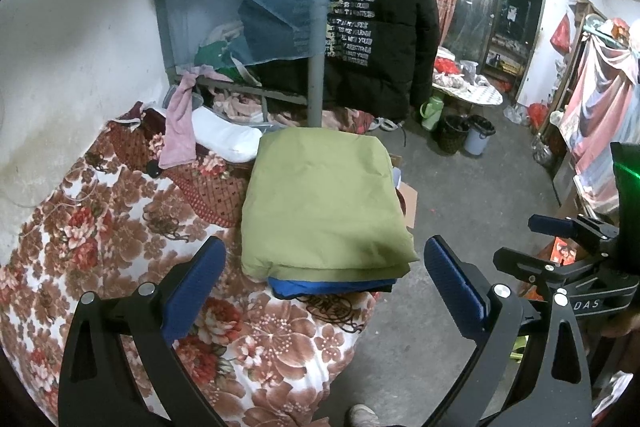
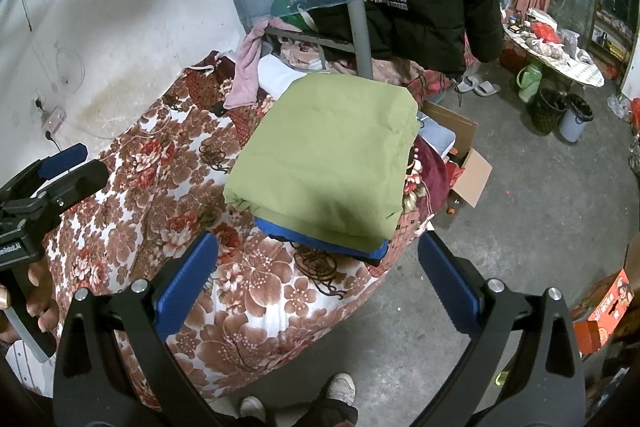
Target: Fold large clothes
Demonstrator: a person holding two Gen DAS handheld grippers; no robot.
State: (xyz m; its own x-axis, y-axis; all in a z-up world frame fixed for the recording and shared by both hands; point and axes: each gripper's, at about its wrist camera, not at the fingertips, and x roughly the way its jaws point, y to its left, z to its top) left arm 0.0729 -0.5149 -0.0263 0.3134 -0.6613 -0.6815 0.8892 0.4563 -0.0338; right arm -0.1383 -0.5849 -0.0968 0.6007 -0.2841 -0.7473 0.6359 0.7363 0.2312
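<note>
A green garment, already folded into a thick, roughly rectangular pad, lies on top of a blue folded garment on a bed covered with a floral blanket. This small stack is the landmark for everything else. It sits at the bed's outer edge, just beside the bare concrete floor, probably so the standing person can reach it without leaning over the mattress.

The green garment's long axis runs away from the person, from its near folded edge toward a grey post that stands just behind its far edge. A black jacket with printed lettering hangs behind the post. The blue garment shows only as a strip under the near edge of the green one.

The left gripper hovers on the near side of the stack, its blue pads spread wide and grasping nothing, straddling the stack's width in view. The right gripper is likewise released and empty, near the stack's near right corner. Both held back and apart suggests the fold is finished and the hands are clear of the fabric. The person's shoes stand on the floor near the bed, on the near side of the stack.
</note>
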